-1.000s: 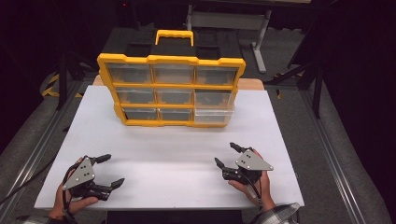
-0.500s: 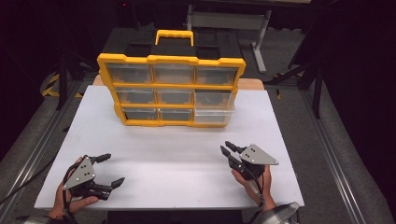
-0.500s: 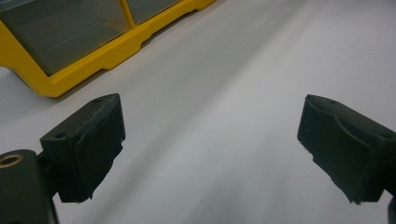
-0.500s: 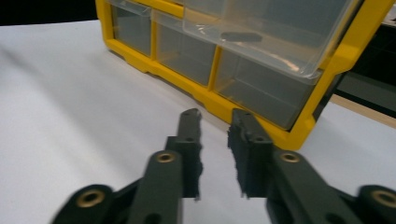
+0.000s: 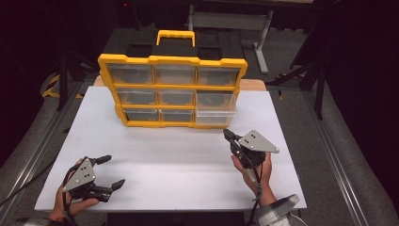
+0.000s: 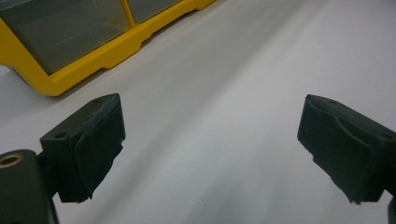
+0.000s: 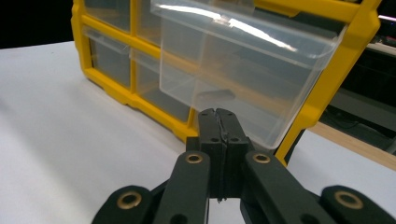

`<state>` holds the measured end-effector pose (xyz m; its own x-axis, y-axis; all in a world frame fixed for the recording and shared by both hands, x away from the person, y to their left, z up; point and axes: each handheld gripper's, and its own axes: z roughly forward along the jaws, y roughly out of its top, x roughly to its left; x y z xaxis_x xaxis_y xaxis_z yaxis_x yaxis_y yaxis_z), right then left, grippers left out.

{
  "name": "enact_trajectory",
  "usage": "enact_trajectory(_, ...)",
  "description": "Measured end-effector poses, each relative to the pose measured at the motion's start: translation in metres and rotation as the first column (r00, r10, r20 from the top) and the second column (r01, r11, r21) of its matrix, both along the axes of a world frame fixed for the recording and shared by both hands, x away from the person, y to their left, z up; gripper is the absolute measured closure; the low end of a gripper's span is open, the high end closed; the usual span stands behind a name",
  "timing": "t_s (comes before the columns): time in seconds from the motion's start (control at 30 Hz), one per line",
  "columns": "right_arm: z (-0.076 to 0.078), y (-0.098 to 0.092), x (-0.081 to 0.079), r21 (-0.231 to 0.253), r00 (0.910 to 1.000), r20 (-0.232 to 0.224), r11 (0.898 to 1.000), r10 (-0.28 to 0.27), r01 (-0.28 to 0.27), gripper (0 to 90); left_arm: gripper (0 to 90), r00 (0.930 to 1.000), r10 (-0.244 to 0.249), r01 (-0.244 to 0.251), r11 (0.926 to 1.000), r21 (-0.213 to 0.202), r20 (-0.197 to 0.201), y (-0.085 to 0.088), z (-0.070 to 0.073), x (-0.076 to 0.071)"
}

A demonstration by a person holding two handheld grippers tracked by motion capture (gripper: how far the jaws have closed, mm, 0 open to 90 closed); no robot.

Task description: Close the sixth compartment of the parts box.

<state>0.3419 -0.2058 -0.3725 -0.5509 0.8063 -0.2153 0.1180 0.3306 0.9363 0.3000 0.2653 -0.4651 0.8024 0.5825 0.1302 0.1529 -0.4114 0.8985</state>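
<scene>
A yellow organizer (image 5: 171, 89) with clear drawers stands at the back of the white table (image 5: 188, 160). Its bottom-right drawer (image 5: 215, 117) sticks out a little from the frame. My right gripper (image 5: 227, 134) hovers just in front of that drawer (image 7: 243, 60), apart from it. Its jaws have just been closing and now stand shut (image 7: 218, 114) with nothing between them. My left gripper (image 5: 114, 171) rests low at the table's front left, jaws wide open (image 6: 210, 140) and empty, with the organizer's corner (image 6: 93, 60) far ahead.
A black and yellow handle (image 5: 175, 35) tops the organizer. A wooden board edge (image 5: 254, 84) shows behind it. Metal rails (image 5: 329, 155) run along both sides of the table, and dark stands and a bench sit beyond.
My right gripper has risen and moved toward the organizer's bottom-right drawer, and its jaws went from open to shut. The left gripper has stayed put.
</scene>
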Motion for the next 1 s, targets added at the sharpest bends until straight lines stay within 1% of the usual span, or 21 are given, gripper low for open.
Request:
enact_trajectory(0.17, 0.005, 0.004, 0.006, -0.020, 0.9999, 0.003, 1.000, -0.011, 0.011, 90.0, 8.6, 1.0000, 0.002, -0.002, 1.0000, 0.000, -0.006, 0.000, -0.001, 0.000)
enact_trajectory(0.27, 0.008, 0.006, 0.014, -0.018, 0.9997, 0.004, 1.000, -0.024, 0.024, 90.0, 8.7, 1.0000, 0.004, -0.004, 1.0000, 0.002, -0.007, 0.000, -0.001, 0.001)
enact_trajectory(0.4, 0.010, 0.009, 0.019, -0.016, 0.9996, 0.002, 0.999, -0.030, 0.030, 90.0, 8.7, 1.0000, 0.003, -0.003, 1.0000, 0.001, -0.006, 0.000, 0.000, 0.000)
enact_trajectory(0.6, 0.012, 0.013, 0.024, -0.022, 0.9990, 0.002, 0.999, -0.044, 0.044, 90.0, 8.7, 1.0000, 0.000, 0.000, 1.0000, 0.003, -0.003, 0.000, 0.000, 0.000)
enact_trajectory(0.73, 0.012, 0.014, 0.028, -0.017, 0.9987, -0.003, 0.999, -0.051, 0.051, 90.0, 8.7, 1.0000, -0.001, 0.001, 1.0000, 0.001, -0.004, 0.000, 0.000, 0.000)
enact_trajectory(0.87, 0.011, 0.018, 0.032, -0.028, 0.9988, -0.005, 0.998, -0.049, 0.049, 90.0, 8.6, 1.0000, -0.002, 0.002, 1.0000, 0.003, -0.006, 0.000, 0.000, 0.000)
enact_trajectory(1.0, 0.012, 0.018, 0.032, -0.028, 0.9987, -0.002, 0.998, -0.051, 0.051, 90.0, 8.6, 1.0000, -0.001, 0.001, 1.0000, 0.008, -0.003, 0.000, 0.000, -0.001)
